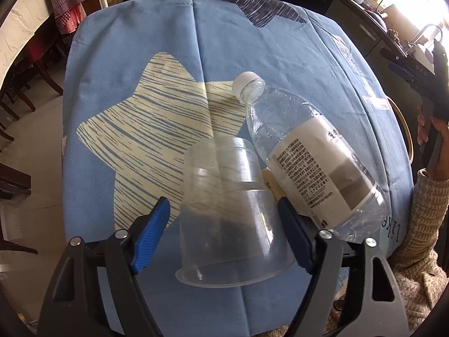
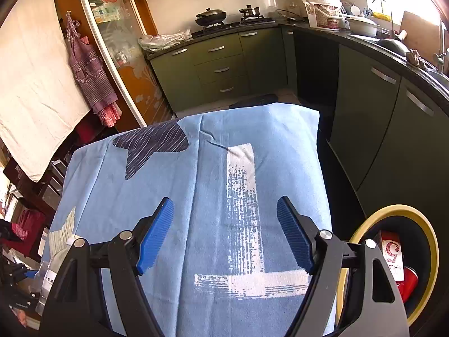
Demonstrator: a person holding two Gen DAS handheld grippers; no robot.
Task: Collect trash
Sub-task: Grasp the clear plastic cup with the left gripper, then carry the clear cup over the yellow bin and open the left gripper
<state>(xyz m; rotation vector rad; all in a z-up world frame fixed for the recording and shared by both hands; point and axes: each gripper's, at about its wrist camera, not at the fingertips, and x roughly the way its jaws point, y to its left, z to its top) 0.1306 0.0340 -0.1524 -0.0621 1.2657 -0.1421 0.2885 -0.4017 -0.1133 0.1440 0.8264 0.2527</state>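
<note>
A clear plastic cup (image 1: 227, 210) stands upside down on the blue tablecloth (image 1: 140, 56), between the blue pads of my open left gripper (image 1: 224, 221); the pads stand beside its walls with small gaps. A clear plastic bottle (image 1: 303, 151) with a white cap and label lies just right of the cup, and its edge shows in the right wrist view (image 2: 53, 269). My right gripper (image 2: 224, 233) is open and empty above the cloth. It also shows at the right edge of the left wrist view (image 1: 421, 78).
A yellow-rimmed bin (image 2: 393, 261) with red and white packaging inside stands right of the table. Green kitchen cabinets (image 2: 224, 67) and a dark counter lie beyond the table. Wooden chairs (image 1: 16, 106) stand on the left.
</note>
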